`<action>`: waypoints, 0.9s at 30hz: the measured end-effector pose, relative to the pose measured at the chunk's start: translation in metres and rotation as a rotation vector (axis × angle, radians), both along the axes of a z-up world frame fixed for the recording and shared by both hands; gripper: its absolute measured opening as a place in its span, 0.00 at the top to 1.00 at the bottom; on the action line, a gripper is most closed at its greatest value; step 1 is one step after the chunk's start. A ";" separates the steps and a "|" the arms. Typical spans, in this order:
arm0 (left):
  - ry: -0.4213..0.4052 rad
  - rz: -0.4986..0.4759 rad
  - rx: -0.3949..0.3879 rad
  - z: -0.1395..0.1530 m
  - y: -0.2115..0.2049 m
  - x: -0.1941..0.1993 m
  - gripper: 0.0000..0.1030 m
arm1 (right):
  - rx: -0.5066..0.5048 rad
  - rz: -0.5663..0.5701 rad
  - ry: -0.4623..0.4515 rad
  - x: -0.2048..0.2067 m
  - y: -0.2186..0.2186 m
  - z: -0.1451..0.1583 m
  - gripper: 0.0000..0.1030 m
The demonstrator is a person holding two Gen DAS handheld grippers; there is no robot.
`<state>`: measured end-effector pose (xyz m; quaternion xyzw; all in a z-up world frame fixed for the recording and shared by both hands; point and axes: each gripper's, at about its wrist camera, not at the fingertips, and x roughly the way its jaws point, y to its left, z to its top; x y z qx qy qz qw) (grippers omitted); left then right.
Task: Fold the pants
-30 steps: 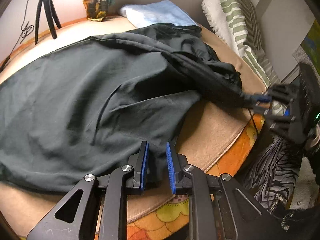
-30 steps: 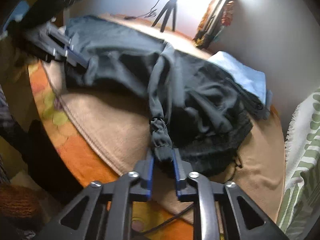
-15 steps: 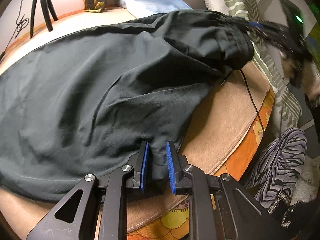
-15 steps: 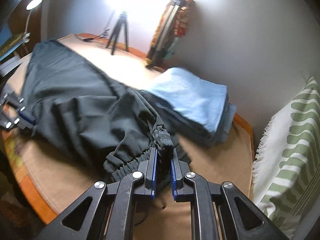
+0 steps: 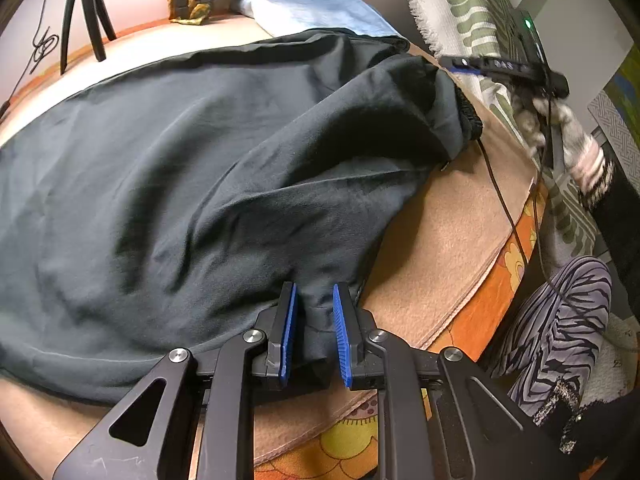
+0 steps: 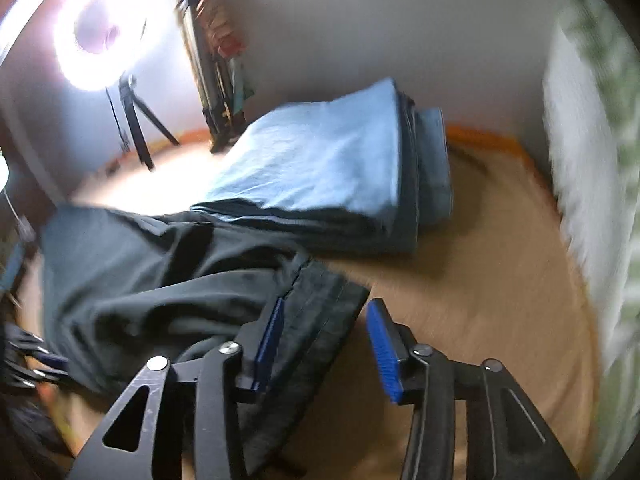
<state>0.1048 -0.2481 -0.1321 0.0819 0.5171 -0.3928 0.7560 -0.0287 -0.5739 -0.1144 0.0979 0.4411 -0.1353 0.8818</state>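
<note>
Dark grey pants [image 5: 200, 160] lie spread over the tan blanket [image 5: 448, 232], folded over themselves. My left gripper [image 5: 314, 328] is shut on a pinch of their near edge. The far end with its elastic band [image 5: 470, 116] rests at the right of the pile. My right gripper [image 6: 326, 304] hovers over that band [image 6: 320, 332]; its jaws are opening, and the band lies between them with the pads off it. From the left wrist view, the right gripper [image 5: 456, 65] shows at the upper right in a gloved hand [image 5: 568, 132].
A folded light blue stack [image 6: 332, 160] sits just beyond the pants. A tripod [image 5: 80, 12] and a ring light [image 6: 100, 36] stand at the back. A green-striped throw [image 5: 472, 12] borders the right. A cable [image 5: 504, 200] and a zebra-patterned leg [image 5: 560, 312] are near the orange edge.
The right gripper carried the pants' end from the near right up and across toward the blue stack, rolled, and spread its jaws off the band. The left gripper kept still, shut on the fabric.
</note>
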 end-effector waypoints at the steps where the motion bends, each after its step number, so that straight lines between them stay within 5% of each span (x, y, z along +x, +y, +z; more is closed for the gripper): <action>1: 0.001 0.000 -0.001 0.000 0.000 0.000 0.84 | 0.026 -0.014 -0.009 -0.007 -0.001 -0.004 0.46; 8: 0.007 0.007 -0.005 -0.001 0.000 0.002 0.84 | 0.195 -0.077 -0.057 -0.023 -0.020 -0.031 0.43; 22: 0.023 -0.001 -0.023 -0.001 0.003 0.005 0.84 | 0.266 -0.016 -0.098 0.010 -0.009 -0.052 0.43; 27: 0.014 -0.011 -0.017 -0.001 0.001 0.004 0.84 | 0.284 -0.005 -0.084 0.012 -0.001 -0.054 0.71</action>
